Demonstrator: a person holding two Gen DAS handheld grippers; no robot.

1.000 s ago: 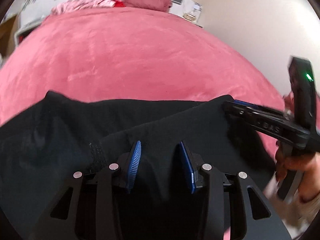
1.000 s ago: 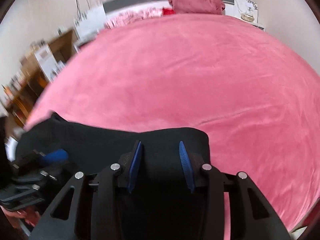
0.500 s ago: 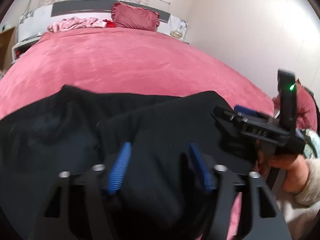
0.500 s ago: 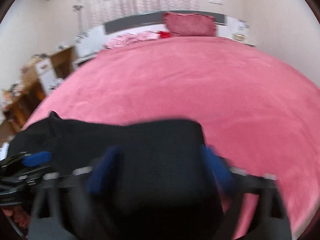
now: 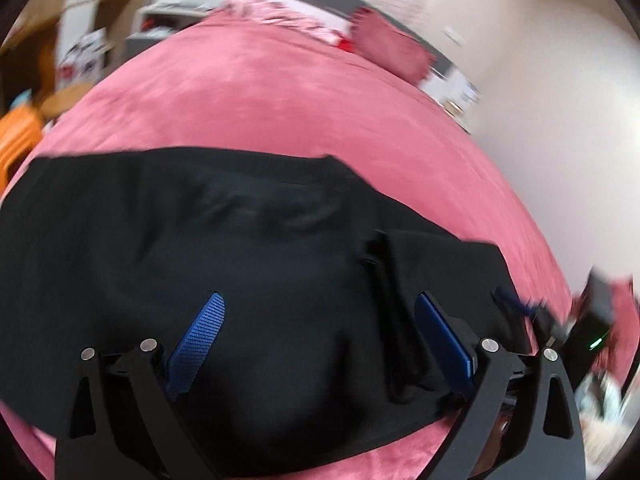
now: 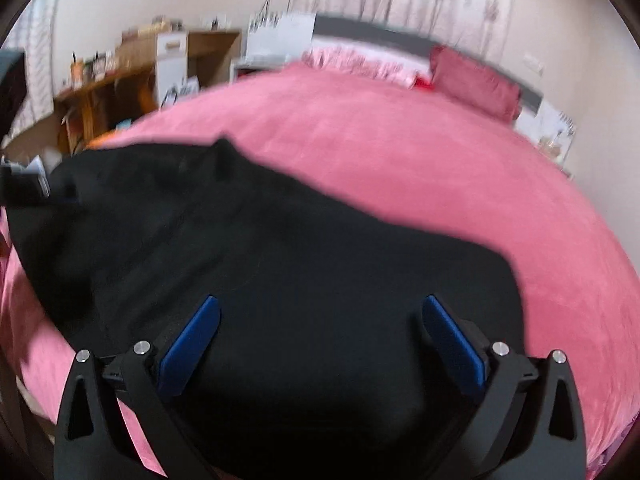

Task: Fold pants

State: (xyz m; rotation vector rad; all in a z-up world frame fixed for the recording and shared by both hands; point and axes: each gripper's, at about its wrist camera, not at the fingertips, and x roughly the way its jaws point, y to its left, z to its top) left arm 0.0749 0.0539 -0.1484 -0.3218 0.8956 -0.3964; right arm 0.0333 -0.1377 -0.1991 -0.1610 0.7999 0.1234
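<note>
I am opening both jaws: left gripper (image 5: 320, 340), right gripper (image 6: 318, 340) releasing pants (image 5: 240, 260), lower frame; fold laid on bed (image 5: 280, 100).

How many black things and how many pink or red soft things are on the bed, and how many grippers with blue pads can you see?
Black fabric pants spread on the bed: 1
Pink velvety bedspread: 1
Dark pink pillow at the headboard: 1
Pale pink frilly cloth beside the pillow: 1
Black grippers with blue pads, left gripper and right gripper, both with jaws opening: 2
Total: 6
</note>
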